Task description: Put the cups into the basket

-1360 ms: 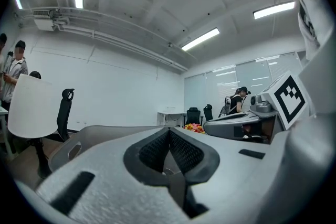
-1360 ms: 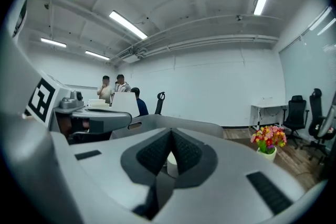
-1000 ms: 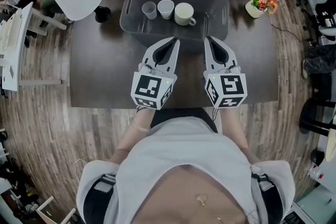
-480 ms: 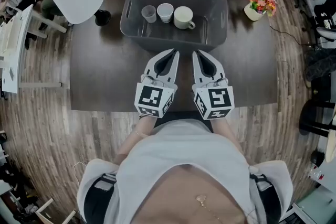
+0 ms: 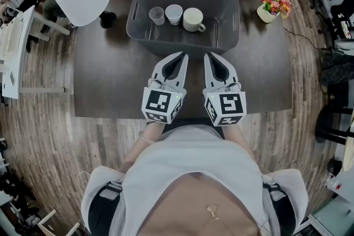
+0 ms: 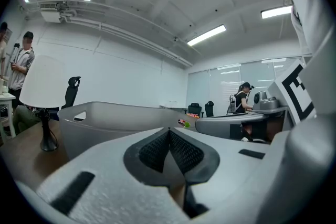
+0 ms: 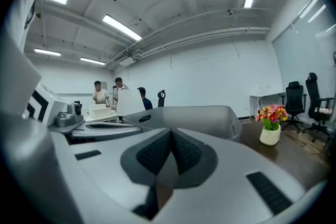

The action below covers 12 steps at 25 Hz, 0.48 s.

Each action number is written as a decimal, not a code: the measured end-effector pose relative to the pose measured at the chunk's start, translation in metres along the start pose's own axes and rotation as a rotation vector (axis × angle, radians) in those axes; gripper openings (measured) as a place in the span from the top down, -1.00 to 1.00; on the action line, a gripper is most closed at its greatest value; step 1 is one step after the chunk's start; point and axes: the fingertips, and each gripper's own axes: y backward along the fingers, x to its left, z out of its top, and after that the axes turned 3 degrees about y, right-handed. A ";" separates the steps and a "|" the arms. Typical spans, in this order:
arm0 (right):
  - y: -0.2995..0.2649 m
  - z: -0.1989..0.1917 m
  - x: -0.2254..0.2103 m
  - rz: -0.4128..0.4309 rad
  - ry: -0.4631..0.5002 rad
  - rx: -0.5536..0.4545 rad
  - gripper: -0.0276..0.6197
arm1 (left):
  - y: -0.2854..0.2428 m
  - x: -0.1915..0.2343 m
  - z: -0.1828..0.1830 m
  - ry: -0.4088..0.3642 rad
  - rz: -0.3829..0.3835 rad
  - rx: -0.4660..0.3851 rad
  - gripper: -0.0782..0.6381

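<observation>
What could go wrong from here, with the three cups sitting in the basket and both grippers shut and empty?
Probably little. The left gripper and right gripper point at the near wall of the basket. A forward nudge could shove it and tip the cups. A wide swing to the right might catch the flower pot, which stands near the edge of the table.

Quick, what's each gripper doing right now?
Left gripper: jaws closed, holding nothing.
Right gripper: jaws closed, holding nothing.
</observation>
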 end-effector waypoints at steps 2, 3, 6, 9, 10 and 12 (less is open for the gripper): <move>0.000 0.000 -0.001 -0.004 0.002 -0.001 0.88 | 0.000 0.000 -0.001 0.001 -0.001 0.002 0.76; 0.000 0.000 -0.002 -0.005 0.003 -0.001 0.88 | 0.000 0.000 -0.001 0.000 -0.002 0.003 0.76; 0.000 0.000 -0.004 -0.009 0.008 -0.002 0.88 | -0.001 0.000 -0.002 0.001 0.000 0.002 0.76; -0.001 0.000 -0.004 -0.010 0.012 -0.003 0.88 | -0.002 0.001 -0.002 0.002 0.002 0.004 0.76; -0.001 0.000 -0.004 -0.011 0.013 -0.002 0.88 | -0.002 0.001 -0.003 0.002 0.001 0.005 0.76; -0.001 -0.002 -0.004 -0.013 0.017 0.002 0.88 | -0.002 0.001 -0.005 0.004 0.000 0.009 0.76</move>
